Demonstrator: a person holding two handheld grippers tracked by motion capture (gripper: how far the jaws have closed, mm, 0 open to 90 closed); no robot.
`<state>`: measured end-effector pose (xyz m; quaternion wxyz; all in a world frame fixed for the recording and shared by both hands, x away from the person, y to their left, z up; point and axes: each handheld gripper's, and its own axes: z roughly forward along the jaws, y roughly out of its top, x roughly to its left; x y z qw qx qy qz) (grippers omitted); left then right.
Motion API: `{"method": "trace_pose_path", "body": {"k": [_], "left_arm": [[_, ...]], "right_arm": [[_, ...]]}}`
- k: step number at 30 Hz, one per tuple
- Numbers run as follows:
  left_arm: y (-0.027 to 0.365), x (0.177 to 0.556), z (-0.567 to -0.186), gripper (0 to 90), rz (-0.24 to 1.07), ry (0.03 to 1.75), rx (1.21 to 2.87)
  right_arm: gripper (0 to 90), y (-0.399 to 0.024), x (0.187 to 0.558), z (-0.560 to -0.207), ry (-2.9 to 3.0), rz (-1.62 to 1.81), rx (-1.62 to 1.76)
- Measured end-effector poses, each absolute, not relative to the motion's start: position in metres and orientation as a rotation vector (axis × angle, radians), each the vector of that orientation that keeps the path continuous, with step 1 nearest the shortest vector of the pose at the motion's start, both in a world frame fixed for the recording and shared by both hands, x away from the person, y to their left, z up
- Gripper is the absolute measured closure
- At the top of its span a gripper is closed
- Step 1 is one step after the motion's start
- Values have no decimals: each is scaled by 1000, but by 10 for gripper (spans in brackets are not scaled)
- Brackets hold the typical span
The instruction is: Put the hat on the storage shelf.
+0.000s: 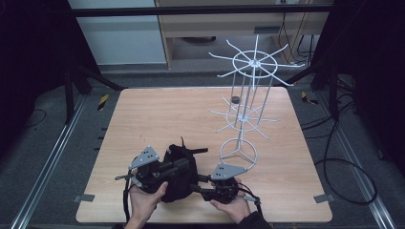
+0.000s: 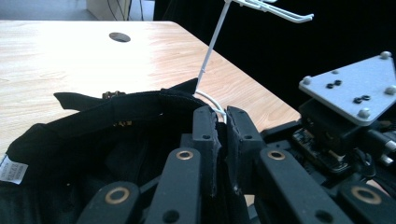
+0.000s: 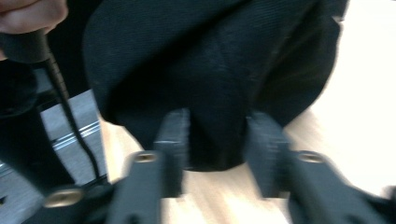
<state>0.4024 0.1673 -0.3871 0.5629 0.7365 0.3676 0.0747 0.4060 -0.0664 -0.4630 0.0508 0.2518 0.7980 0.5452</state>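
A pale wooden tabletop [image 1: 157, 119] stretches ahead of me, and on its right side stands a tall white wire rack [image 1: 248, 90] with hooks fanning out at two levels. Near the front edge, between my two hands, lies a black cloth cap [image 1: 179, 176], slumped and soft, just left of the rack's ring base. My left gripper [image 2: 222, 140] has its fingers [image 2: 205, 135] pressed together on a fold of the cap's edge. My right gripper [image 3: 217, 144] faces the cap from the other side; its fingers [image 3: 173, 140] stand apart with a bulge of the dark cloth between them, not yet pinched. I judge the risk is the thin left hold: if I lift before the right side closes, the cloth could slip free, or the loose strap could snag a lower hook.
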Motion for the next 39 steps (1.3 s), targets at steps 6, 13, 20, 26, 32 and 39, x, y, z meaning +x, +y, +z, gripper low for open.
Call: {"method": "trace_pose_path", "body": {"k": [6, 13, 20, 26, 32, 39], "left_arm": [[168, 400, -384, 823, 213, 834, 1743], [175, 393, -375, 820, 363, 810, 1752], [197, 391, -375, 819, 393, 846, 1726], [224, 390, -381, 819, 415, 905, 1699], [253, 393, -390, 821, 441, 988, 1669], [269, 397, -396, 822, 454, 1036, 1648]], "right_arm": [[883, -65, 405, -458, 2430, 1639, 751], [885, -63, 401, -437, 2368, 1515, 681], [885, -47, 399, -417, 2379, 1373, 601], [885, -18, 403, -406, 2429, 1271, 548], [775, 4, 410, -415, 2401, 1362, 551], [686, 6, 414, -422, 2374, 1452, 595]]}}
